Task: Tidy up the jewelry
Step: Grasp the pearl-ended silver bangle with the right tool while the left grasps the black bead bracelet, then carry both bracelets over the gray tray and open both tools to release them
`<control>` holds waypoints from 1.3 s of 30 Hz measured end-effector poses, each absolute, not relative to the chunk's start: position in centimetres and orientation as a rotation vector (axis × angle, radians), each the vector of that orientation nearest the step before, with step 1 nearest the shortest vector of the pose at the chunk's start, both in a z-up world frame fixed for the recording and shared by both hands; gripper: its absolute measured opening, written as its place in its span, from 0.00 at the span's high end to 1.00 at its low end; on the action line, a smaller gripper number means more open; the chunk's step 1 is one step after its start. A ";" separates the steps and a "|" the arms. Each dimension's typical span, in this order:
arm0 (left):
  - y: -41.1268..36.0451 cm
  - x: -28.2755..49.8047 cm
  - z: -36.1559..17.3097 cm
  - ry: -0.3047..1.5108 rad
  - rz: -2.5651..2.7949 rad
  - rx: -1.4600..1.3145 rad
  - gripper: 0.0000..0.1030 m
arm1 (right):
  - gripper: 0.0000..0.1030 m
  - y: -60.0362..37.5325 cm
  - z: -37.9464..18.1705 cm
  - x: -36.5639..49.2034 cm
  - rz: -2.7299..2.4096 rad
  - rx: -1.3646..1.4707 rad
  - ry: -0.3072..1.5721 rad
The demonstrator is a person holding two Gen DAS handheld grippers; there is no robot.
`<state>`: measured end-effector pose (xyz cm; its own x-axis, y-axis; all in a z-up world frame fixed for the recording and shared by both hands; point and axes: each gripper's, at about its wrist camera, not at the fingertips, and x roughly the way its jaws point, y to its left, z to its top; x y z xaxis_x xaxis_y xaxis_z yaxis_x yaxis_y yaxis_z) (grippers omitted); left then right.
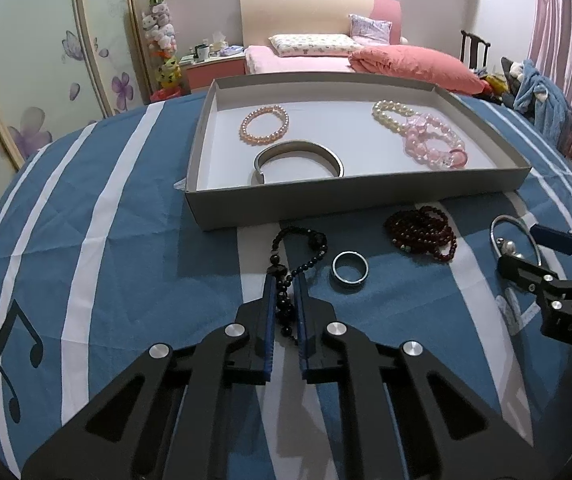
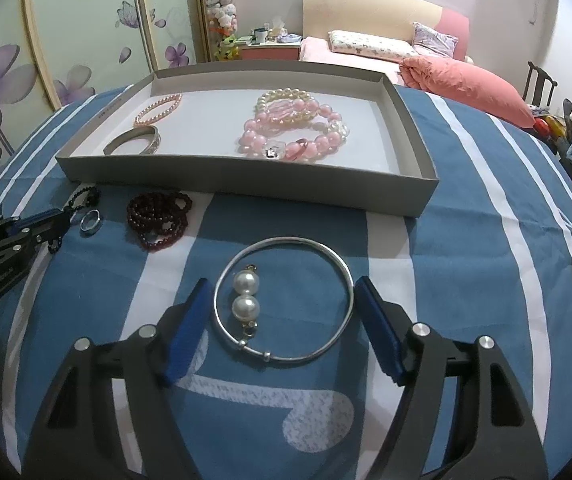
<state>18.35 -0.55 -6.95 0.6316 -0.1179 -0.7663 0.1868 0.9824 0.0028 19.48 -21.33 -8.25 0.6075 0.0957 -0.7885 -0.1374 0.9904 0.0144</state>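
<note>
Two grippers down on the striped cloth [image 1: 118, 248], four pieces still outside the grey tray [image 1: 349, 196].
Lift too fast and your left gripper [image 1: 285, 280], clenched on the black bead strand [image 1: 286, 304], may let the loose end snag the steel ring [image 1: 349, 272]; your right gripper [image 2: 282, 300] stands wide apart around the silver bangle [image 2: 284, 300], gripping nothing yet, so closing may skid it.

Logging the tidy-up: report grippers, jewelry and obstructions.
Left gripper shut on black bead strand. Right gripper open, straddling silver bangle, pads apart from it. Box ahead, path clear.
</note>
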 end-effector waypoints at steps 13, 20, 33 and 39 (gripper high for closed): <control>-0.4 17.3 -5.2 0.763 -0.209 0.045 0.94 | 0.32 -21.7 -7.3 19.1 0.143 0.004 0.842; -0.2 16.3 -3.5 0.661 -0.217 0.014 0.94 | 0.32 -22.0 -6.7 18.8 0.141 0.026 0.805; -0.7 14.7 -1.9 0.562 -0.214 0.007 0.94 | 0.32 -21.6 -4.5 16.8 0.147 0.039 0.671; -1.1 14.0 -1.4 0.529 -0.222 0.010 0.94 | 0.32 -21.1 -3.1 15.6 0.157 0.040 0.592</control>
